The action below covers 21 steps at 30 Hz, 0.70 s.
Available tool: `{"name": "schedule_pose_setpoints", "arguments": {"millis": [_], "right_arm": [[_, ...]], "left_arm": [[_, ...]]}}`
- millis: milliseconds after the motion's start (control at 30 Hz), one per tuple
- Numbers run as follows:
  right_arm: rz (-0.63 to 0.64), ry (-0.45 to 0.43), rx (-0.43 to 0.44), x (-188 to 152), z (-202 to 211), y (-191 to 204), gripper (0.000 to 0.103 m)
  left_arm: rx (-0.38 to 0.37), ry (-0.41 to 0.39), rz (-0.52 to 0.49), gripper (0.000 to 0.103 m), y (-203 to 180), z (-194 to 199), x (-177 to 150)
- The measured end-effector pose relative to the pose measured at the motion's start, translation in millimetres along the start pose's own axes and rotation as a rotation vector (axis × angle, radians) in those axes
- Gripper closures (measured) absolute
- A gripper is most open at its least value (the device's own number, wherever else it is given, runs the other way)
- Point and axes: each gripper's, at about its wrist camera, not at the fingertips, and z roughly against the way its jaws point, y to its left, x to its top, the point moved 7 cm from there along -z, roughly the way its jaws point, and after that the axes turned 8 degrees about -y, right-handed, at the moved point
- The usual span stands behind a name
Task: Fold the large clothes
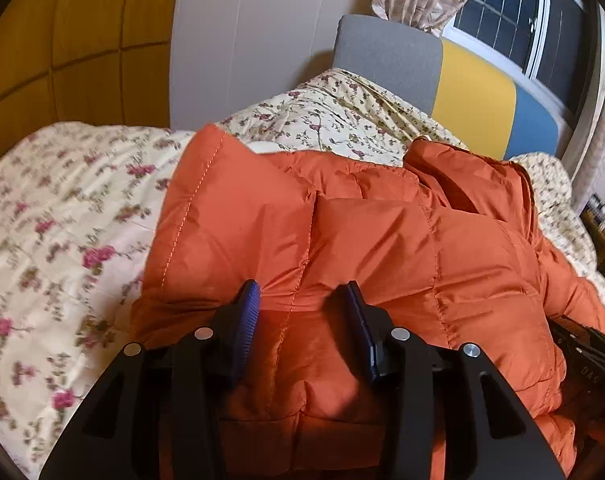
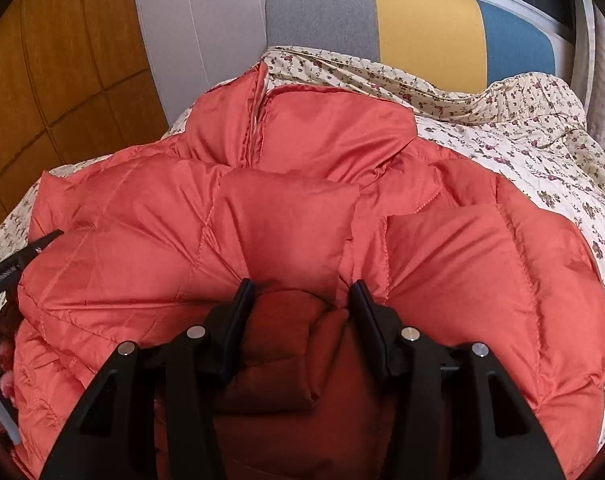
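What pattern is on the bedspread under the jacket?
Cream bedspread with small pink flower sprigs, clearest in the left wrist view.

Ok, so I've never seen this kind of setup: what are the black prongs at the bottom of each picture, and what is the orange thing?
No robot here: a person holds a two-finger gripper in each hand, with a wide-angle camera on each looking forward along its fingers. One picture looks over the left gripper, the other over the right gripper. The orange thing is a puffer jacket lying on a floral bedspread, with a grey, yellow and blue headboard behind. Jacket fabric fills the gap between both pairs of fingers. The right looks pinched on it; whether the left truly grips, I cannot tell.
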Motion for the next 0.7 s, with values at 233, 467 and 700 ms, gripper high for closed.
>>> {"name": "schedule_pose_setpoints", "arguments": {"millis": [233,467,700], "right_arm": [[0.012,-0.009,-0.014,-3.7,-0.5,6.1,0.053],[0.021,-0.013,-0.021,-4.4,-0.4,8.5,0.052],[0.023,-0.015,-0.027,-5.8,0.5,10.5,0.051]], "left_arm": [[0.136,-0.069,-0.084,0.020,10.8,-2.1,34.7],[0.074,0.132,0.123,0.008,54.3,-59.8,16.8],[0.092,0.102,0.113,0.007,51.0,-51.3,15.8]]}}
